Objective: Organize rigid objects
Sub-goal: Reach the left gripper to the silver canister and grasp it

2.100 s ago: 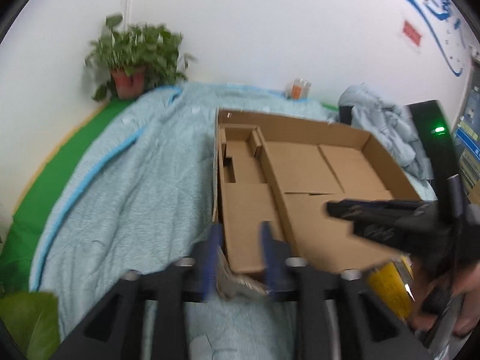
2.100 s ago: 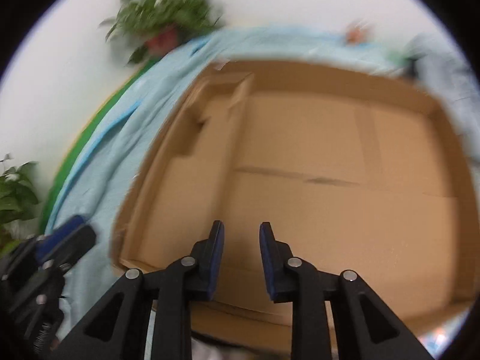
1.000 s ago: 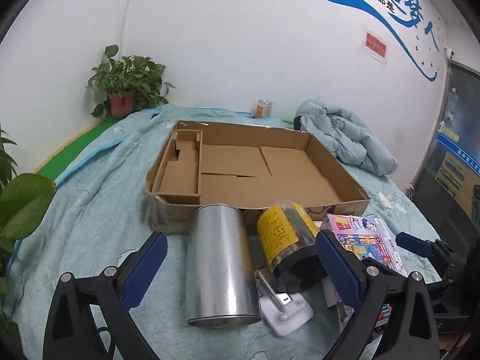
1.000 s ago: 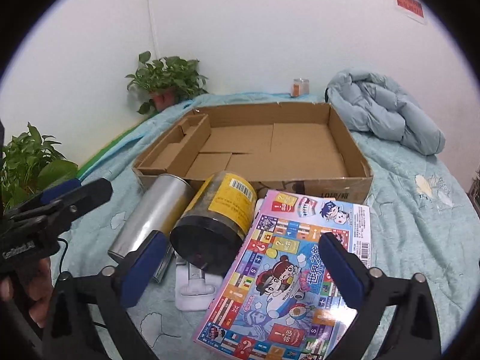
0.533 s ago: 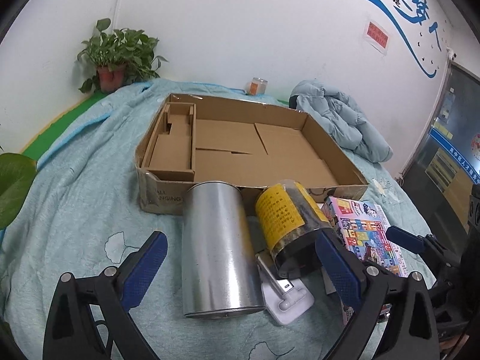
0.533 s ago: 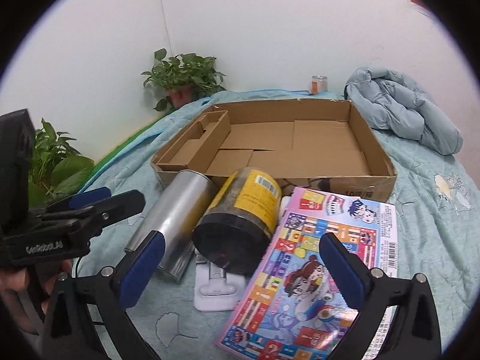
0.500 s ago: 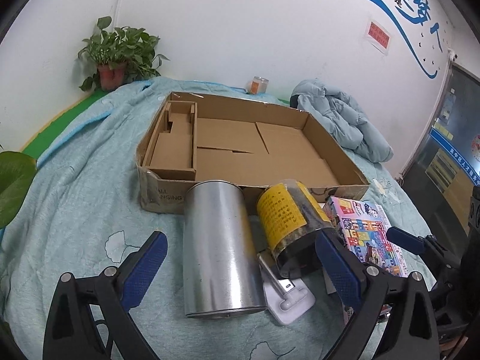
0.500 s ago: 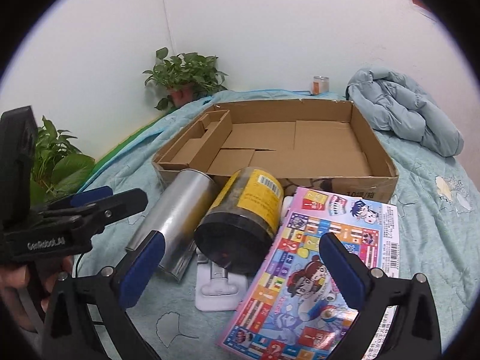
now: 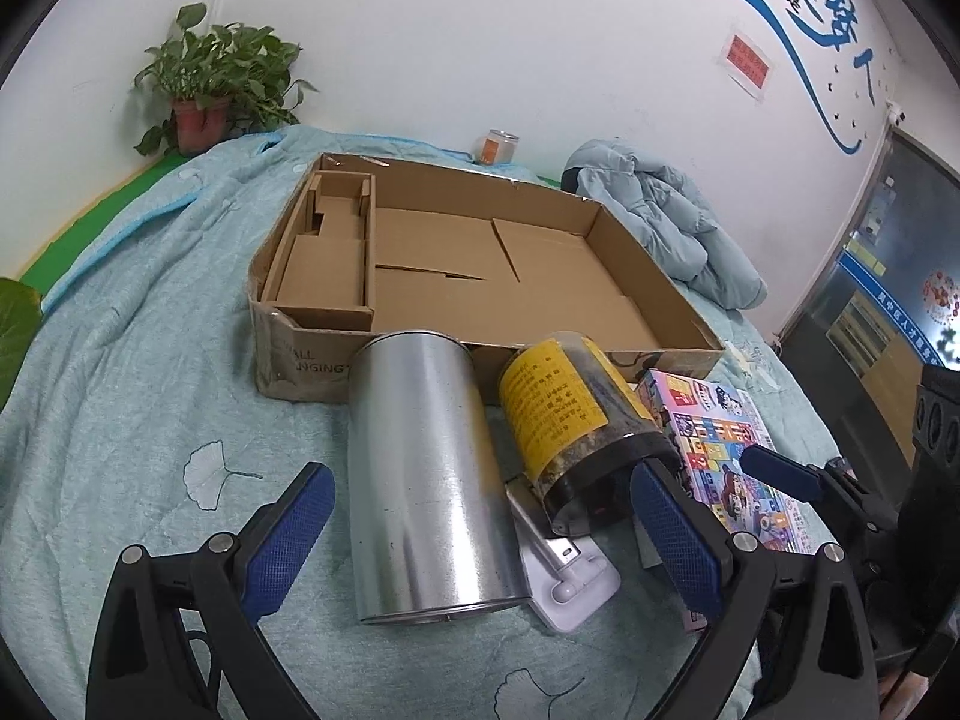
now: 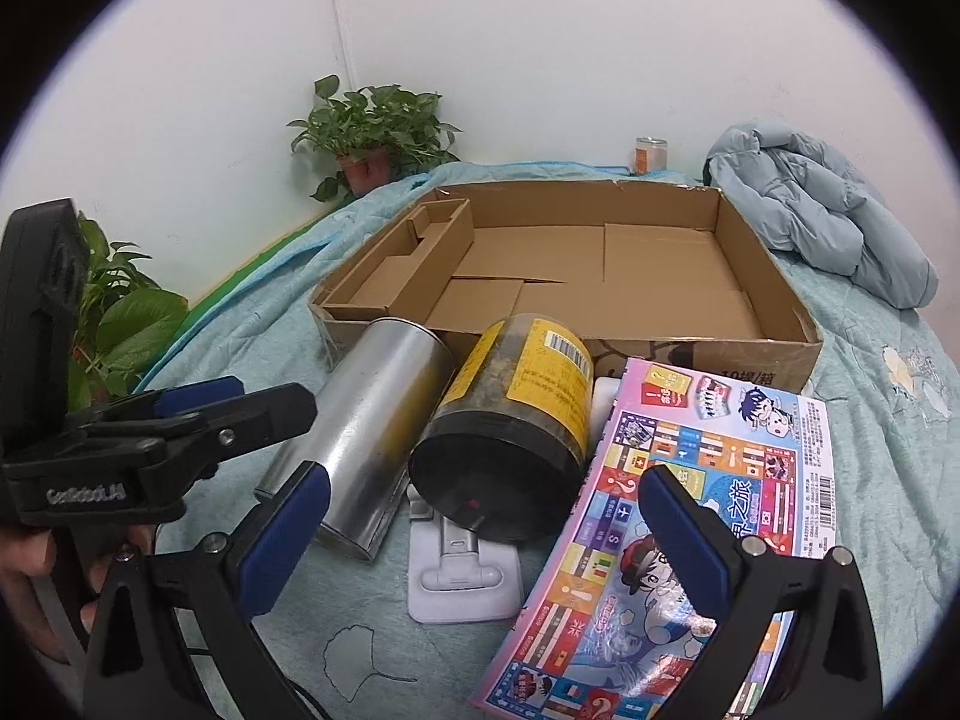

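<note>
A silver metal can (image 9: pixel 420 468) (image 10: pixel 366 438) lies on its side before an empty cardboard box (image 9: pixel 480 276) (image 10: pixel 600 276). Beside it lies a jar with a yellow label (image 9: pixel 570 420) (image 10: pixel 516 420), its black lid toward me, resting partly on a white flat holder (image 9: pixel 570 576) (image 10: pixel 462 576). A colourful board-game box (image 9: pixel 720 444) (image 10: pixel 690 510) lies to the right. My left gripper (image 9: pixel 480 534) stands wide open in front of the can and jar, holding nothing. My right gripper (image 10: pixel 480 534) is also wide open, low over the jar and game box.
A light blue quilt (image 9: pixel 120 360) covers the surface. A potted plant (image 9: pixel 210 102) (image 10: pixel 372 138) and a small orange jar (image 9: pixel 495 147) stand by the back wall. A pale blue jacket (image 10: pixel 822 210) lies at the right. Green leaves (image 10: pixel 120 324) are at the left.
Both grippers went from nearly shut over the box to wide open, pulled back in front of it. In the last half second both views crept slightly closer to the objects.
</note>
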`<state>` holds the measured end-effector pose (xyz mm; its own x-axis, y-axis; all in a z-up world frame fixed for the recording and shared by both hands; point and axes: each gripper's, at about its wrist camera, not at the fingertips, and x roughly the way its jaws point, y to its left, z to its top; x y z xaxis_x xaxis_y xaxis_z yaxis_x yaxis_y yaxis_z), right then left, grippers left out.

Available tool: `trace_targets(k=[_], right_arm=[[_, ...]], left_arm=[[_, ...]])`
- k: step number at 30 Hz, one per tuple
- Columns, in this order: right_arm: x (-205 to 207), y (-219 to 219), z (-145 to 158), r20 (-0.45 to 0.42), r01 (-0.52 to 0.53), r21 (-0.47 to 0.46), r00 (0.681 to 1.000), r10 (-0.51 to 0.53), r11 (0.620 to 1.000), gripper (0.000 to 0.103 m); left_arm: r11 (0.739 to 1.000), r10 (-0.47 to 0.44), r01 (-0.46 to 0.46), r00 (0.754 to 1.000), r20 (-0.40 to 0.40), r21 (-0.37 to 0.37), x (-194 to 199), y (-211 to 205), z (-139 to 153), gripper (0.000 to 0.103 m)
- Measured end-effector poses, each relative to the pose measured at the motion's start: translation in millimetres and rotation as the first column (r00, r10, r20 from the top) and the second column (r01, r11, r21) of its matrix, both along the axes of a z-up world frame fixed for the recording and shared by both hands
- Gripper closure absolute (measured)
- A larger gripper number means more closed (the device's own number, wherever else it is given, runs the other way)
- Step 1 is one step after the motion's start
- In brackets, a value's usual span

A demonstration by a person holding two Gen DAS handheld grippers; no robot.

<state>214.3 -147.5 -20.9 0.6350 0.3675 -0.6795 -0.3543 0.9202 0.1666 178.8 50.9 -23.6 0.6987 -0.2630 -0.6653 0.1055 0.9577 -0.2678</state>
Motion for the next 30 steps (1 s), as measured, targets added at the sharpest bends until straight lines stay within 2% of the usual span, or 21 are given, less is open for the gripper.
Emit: trace_targets(k=[5, 10, 14, 18, 20, 22, 23, 26, 30], right_arm=[[-1, 1, -1, -0.002, 0.013, -0.027, 1.000, -0.014, 1.000, 0.001], [-4, 5, -3, -0.008, -0.016, -0.039, 1.000, 0.015, 0.999, 0.001], [-4, 8, -7, -0.065, -0.079, 0.018, 0.995, 0.080, 0.997, 0.001], [4, 18, -12, -0.175, -0.142, 0.133, 0.971, 0.165, 0.981, 0.001], [10, 25, -15, -0.216, -0.159, 0.183, 0.956, 0.198, 0.970, 0.001], [16, 33, -19, -0.242, -0.166, 0.207, 0.946, 0.215, 0.964, 0.001], [19, 38, -22, -0.258, -0.163, 0.207, 0.942, 0.215, 0.965, 0.001], [27, 52, -30, -0.286, -0.159, 0.195, 0.935, 0.211, 0.968, 0.003], [33, 64, -39, -0.321, -0.145, 0.202, 0.924, 0.206, 0.969, 0.009]], left_arm=[[1.000, -0.022, 0.022, 1.000, 0.012, 0.010, -5, -12, 5, 0.003], [1.000, -0.019, 0.019, 1.000, -0.006, -0.007, -2, -3, 3, 0.003], [0.999, -0.012, 0.010, 0.998, -0.055, -0.039, 13, 15, -3, 0.004], [0.995, -0.049, 0.037, 0.989, -0.139, -0.091, 37, 27, -21, 0.004], [0.995, -0.063, 0.046, 0.980, -0.189, -0.093, 49, 28, -33, 0.005], [0.993, -0.080, 0.062, 0.978, -0.190, -0.098, 56, 29, -41, 0.005], [0.992, -0.083, 0.062, 0.976, -0.201, -0.109, 60, 31, -46, 0.006], [0.987, -0.085, 0.045, 0.963, -0.257, -0.156, 69, 39, -62, 0.024], [0.983, -0.094, 0.048, 0.960, -0.263, -0.179, 69, 43, -69, 0.025]])
